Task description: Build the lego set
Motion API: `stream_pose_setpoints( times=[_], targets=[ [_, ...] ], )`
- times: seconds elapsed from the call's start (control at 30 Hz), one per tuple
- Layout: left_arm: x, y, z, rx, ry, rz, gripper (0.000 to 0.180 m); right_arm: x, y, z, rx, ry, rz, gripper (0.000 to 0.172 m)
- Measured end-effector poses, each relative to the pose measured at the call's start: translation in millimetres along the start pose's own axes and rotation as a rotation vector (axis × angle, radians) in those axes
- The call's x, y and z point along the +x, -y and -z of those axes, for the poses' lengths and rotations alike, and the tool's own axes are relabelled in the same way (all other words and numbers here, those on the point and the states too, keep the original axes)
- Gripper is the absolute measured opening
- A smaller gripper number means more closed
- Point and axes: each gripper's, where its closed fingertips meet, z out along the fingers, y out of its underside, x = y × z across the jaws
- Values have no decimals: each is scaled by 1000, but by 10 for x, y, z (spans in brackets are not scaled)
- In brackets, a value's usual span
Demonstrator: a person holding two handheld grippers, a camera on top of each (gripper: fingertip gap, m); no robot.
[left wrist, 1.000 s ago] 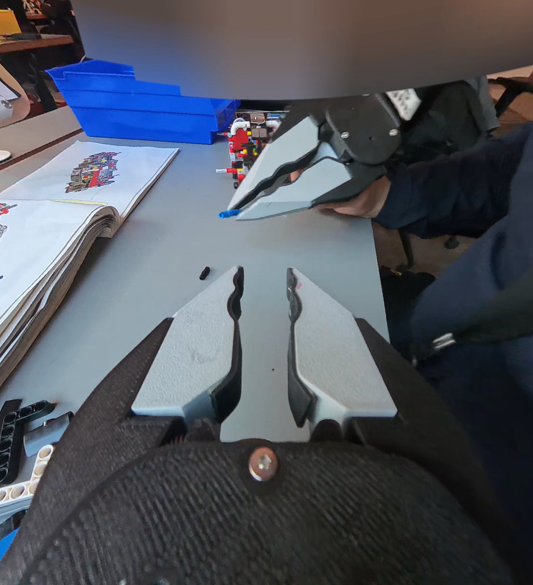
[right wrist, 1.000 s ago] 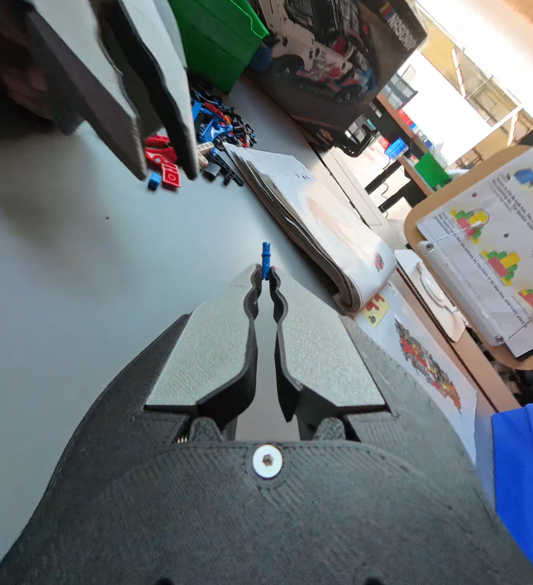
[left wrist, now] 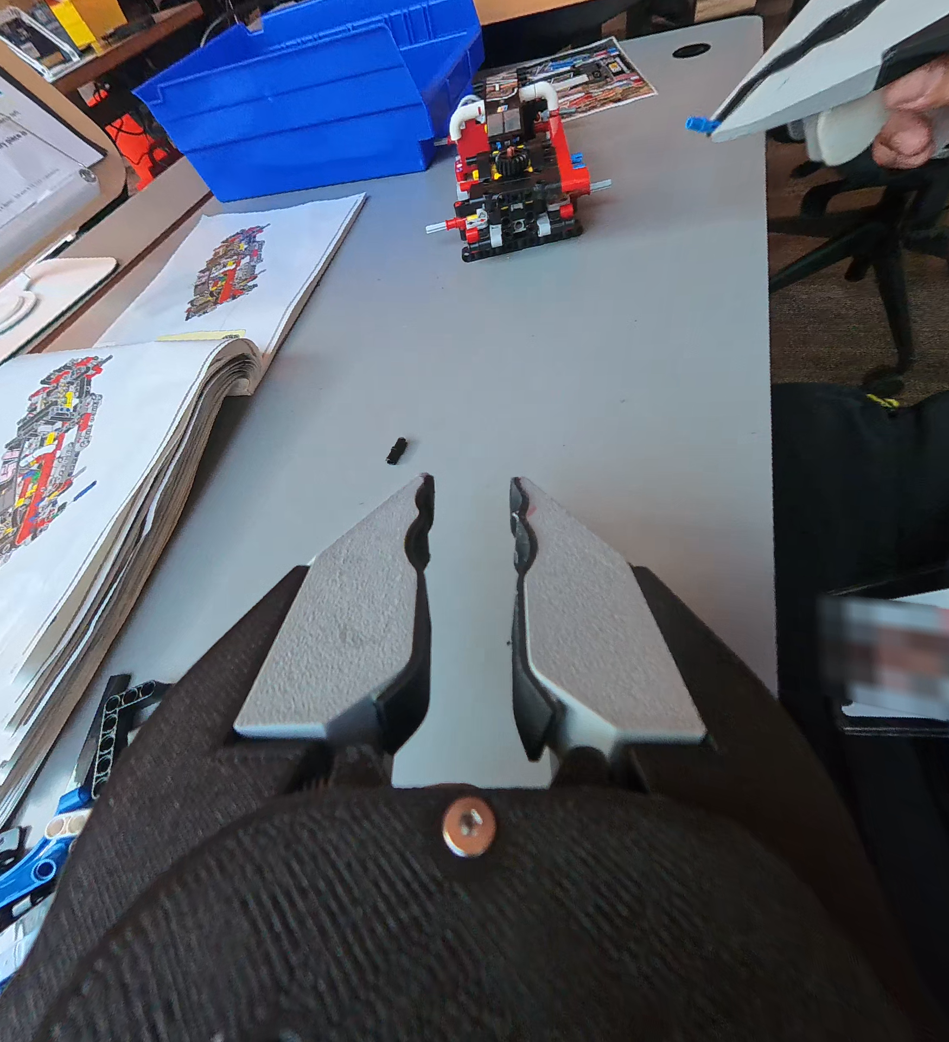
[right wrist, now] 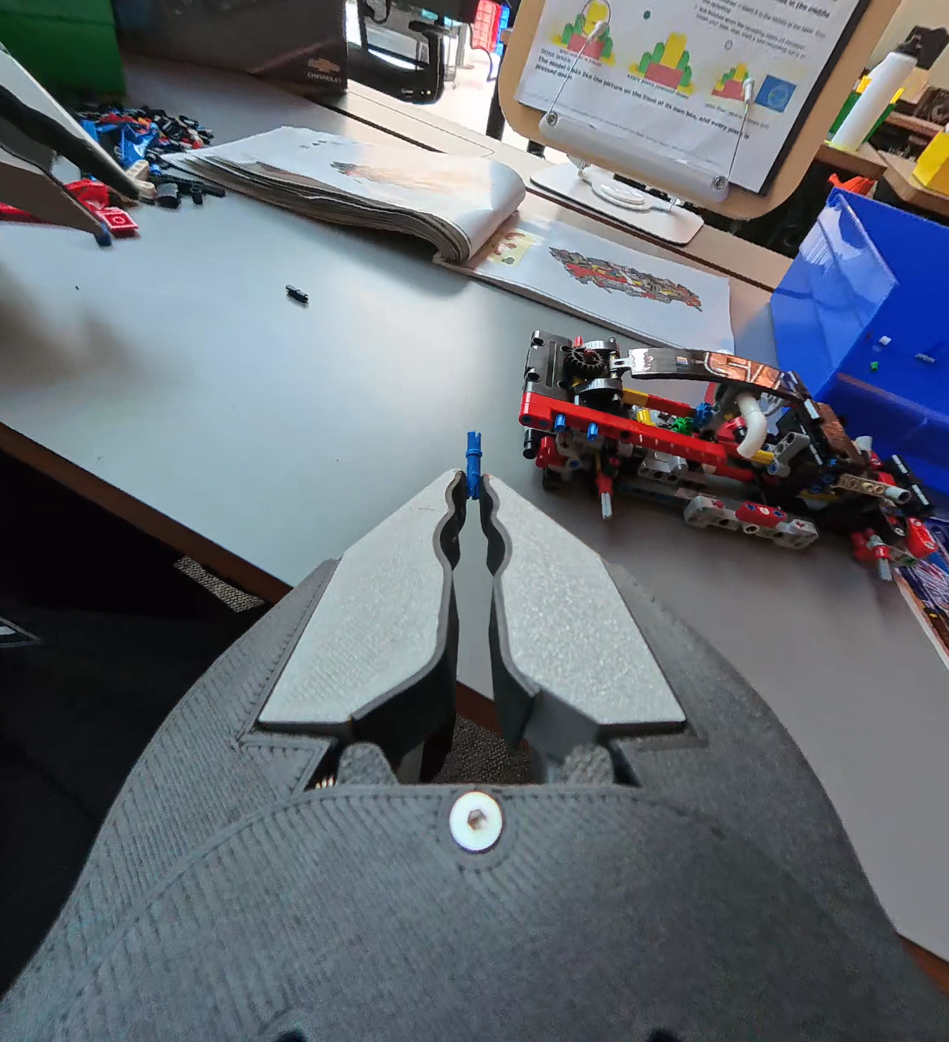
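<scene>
1. Above the grey table, the right gripper is clenched on a blue connector pin, both fingertips pressing its lower end.
2. The left gripper stands parted with nothing between its fingers; a black pin lies just beyond its left tip.
3. The blue pin's gripped end is partly hidden.
4. Its long axis runs forward along the fingers, left of the red-and-black brick vehicle.
</scene>
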Motion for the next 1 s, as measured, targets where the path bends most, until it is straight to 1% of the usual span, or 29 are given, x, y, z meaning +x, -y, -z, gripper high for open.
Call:
stream_pose_setpoints(
  times=[0.2,0.37,0.5,0.6,0.7,0.8,0.93,1.0],
  targets=[
    [81,-11,64,2,-7,-7,24,-46,0,-99,-8,27,2,1],
    [146,-11,96,8,-32,-13,24,-225,60,-164,10,94,40,1],
    [186,-4,100,14,-71,-8,25,-381,190,-193,60,130,101,1],
    [193,30,117,43,-110,21,25,-477,376,-264,122,139,158,1],
    [164,88,141,87,-132,56,25,-575,535,-440,152,143,239,1],
    [117,99,143,98,-139,95,25,-661,617,-728,148,157,313,1],
    [62,117,171,120,-132,126,27,-736,587,-1071,107,178,372,1],
    [28,111,180,122,-123,130,27,-753,552,-1119,80,174,398,1]
  ],
)
